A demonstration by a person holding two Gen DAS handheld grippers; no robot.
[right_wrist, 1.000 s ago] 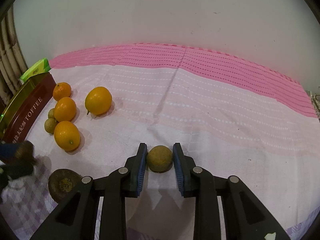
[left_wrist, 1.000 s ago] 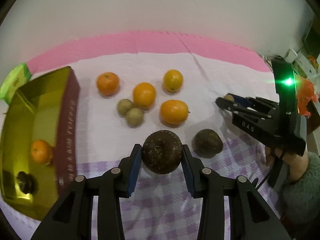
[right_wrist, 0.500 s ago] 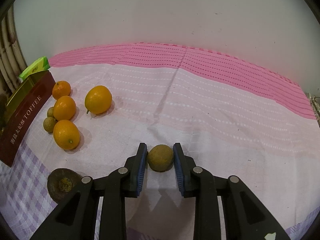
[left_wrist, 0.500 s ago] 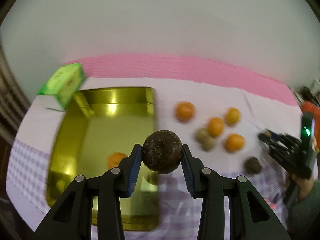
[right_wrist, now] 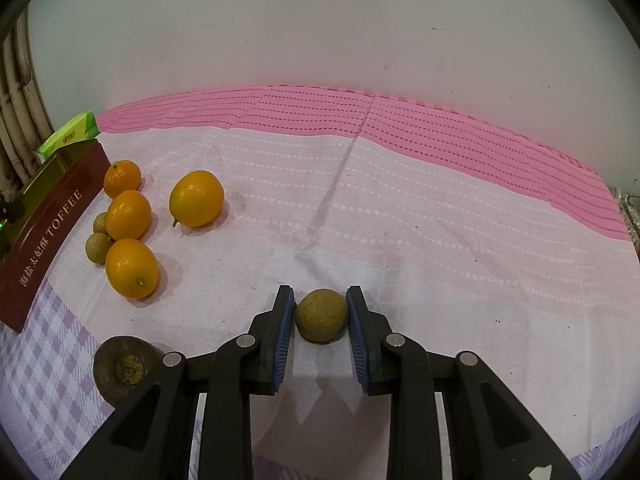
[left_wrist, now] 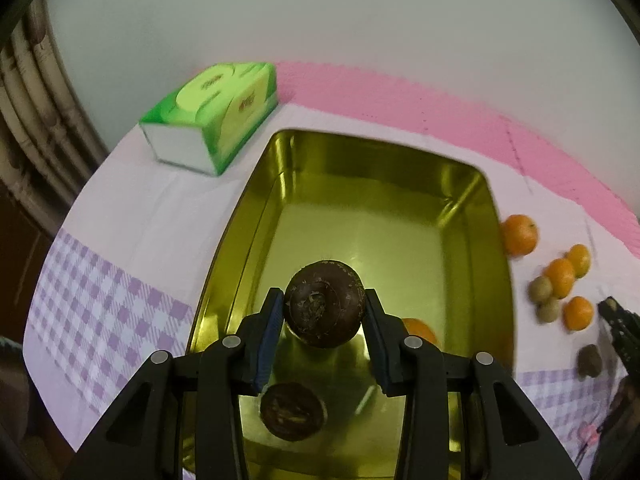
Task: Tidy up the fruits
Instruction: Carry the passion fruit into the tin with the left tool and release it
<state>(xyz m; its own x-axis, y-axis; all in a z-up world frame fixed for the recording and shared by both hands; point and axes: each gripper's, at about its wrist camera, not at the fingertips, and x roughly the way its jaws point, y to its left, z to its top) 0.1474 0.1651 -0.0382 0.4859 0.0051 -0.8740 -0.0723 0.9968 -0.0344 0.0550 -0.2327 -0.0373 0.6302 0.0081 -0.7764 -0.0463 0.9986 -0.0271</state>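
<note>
My left gripper (left_wrist: 324,312) is shut on a dark brown round fruit (left_wrist: 325,304) and holds it above the open gold tin (left_wrist: 496,248). Inside the tin lie another dark fruit (left_wrist: 292,411) and an orange (left_wrist: 420,330), the orange partly hidden by a finger. My right gripper (right_wrist: 320,314) is shut on a small tan-green round fruit (right_wrist: 322,314) that rests on the cloth. To its left lie several oranges (right_wrist: 196,198) and two small greenish fruits (right_wrist: 98,247) beside the tin's dark red side (right_wrist: 48,236). A dark fruit (right_wrist: 124,368) sits near the left finger.
A green tissue pack (left_wrist: 212,116) lies behind the tin. The cloth is white with a pink strip (right_wrist: 400,120) along the wall and purple checks at the front. Pipes (left_wrist: 36,120) run down the left edge. The right gripper's tips (left_wrist: 620,320) show at the right of the left wrist view.
My left gripper carried the dark fruit leftward from the loose fruits to over the gold tin, rolling as it went. The right gripper and its small fruit stayed put.
</note>
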